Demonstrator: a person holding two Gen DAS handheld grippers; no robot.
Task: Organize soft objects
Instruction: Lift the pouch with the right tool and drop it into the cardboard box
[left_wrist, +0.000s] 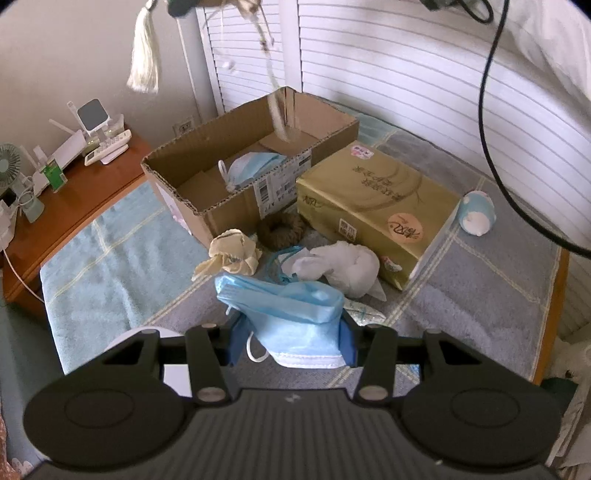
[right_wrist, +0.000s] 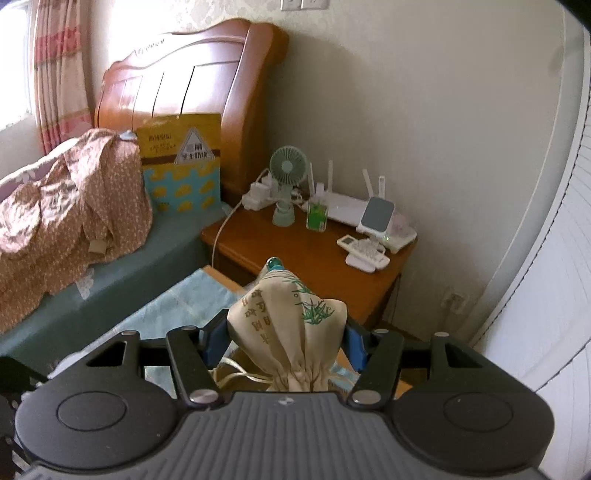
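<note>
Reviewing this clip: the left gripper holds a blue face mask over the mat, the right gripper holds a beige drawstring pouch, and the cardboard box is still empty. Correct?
Not quite. The cardboard box is not empty: the left wrist view shows another blue mask already inside it. The rest stands: the left gripper is closed on a blue face mask, and the right gripper on the beige drawstring pouch.

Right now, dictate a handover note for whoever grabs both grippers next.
Left gripper: shut on a blue face mask, above the towel-covered table.
Right gripper: shut on a beige drawstring pouch, held in the air.
Done: one mask lies in the cardboard box.
Left: both held items, plus the cream cloth, white cloth, brown ring and small blue-white plush, all outside the box.
</note>
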